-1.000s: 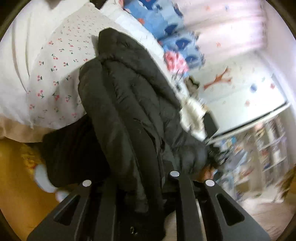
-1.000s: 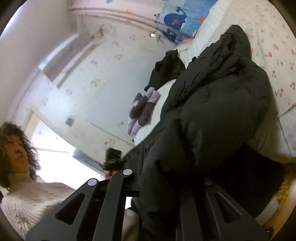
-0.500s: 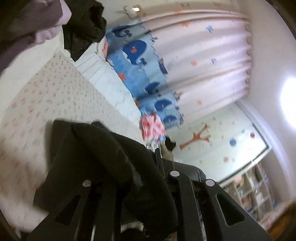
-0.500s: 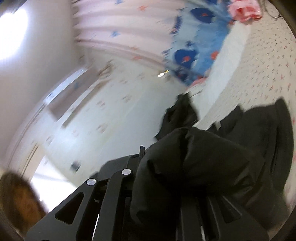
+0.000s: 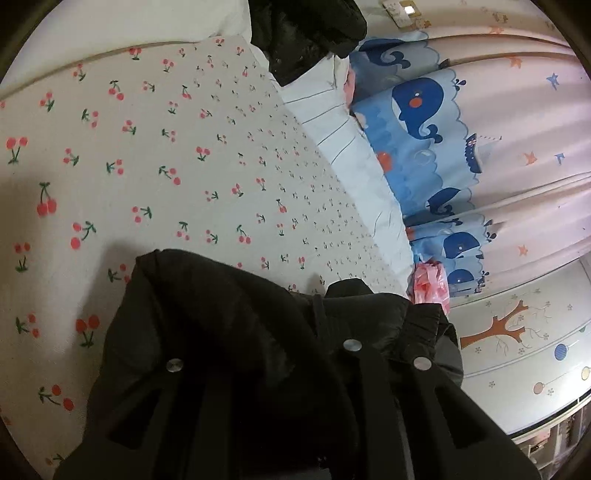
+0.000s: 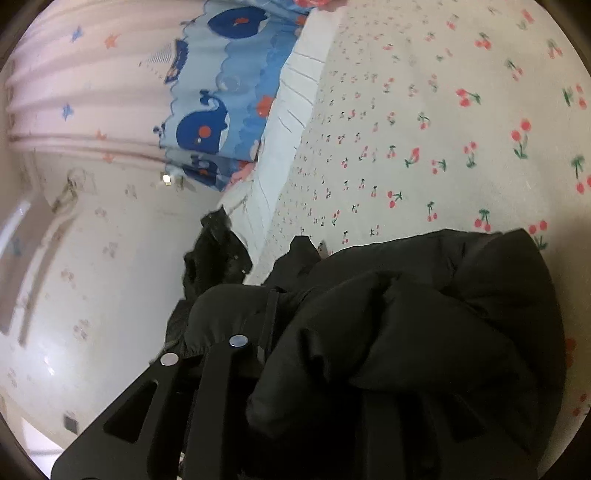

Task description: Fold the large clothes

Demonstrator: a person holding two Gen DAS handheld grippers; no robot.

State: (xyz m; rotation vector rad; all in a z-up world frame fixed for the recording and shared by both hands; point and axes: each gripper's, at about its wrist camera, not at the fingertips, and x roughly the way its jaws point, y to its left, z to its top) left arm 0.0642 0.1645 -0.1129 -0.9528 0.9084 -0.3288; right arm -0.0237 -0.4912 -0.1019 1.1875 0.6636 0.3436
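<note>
A black puffer jacket (image 5: 236,332) is bunched over my left gripper (image 5: 266,369), which is shut on its fabric above the cherry-print bed sheet (image 5: 166,155). In the right wrist view the same jacket (image 6: 424,332) drapes over my right gripper (image 6: 306,354), which is shut on it too. The jacket's far edge rests low over the sheet (image 6: 424,129). The fingertips of both grippers are mostly hidden by fabric.
Another dark garment (image 5: 306,33) lies at the head of the bed; it also shows in the right wrist view (image 6: 214,258). A white striped pillow (image 5: 351,155) and a blue whale curtain (image 5: 424,122) run along the far side. A pink item (image 5: 428,284) sits by the curtain.
Both grippers have swung the jacket up from hanging off the bed edge and carried it forward over the sheet. The views have tilted from the room and person toward the bed surface.
</note>
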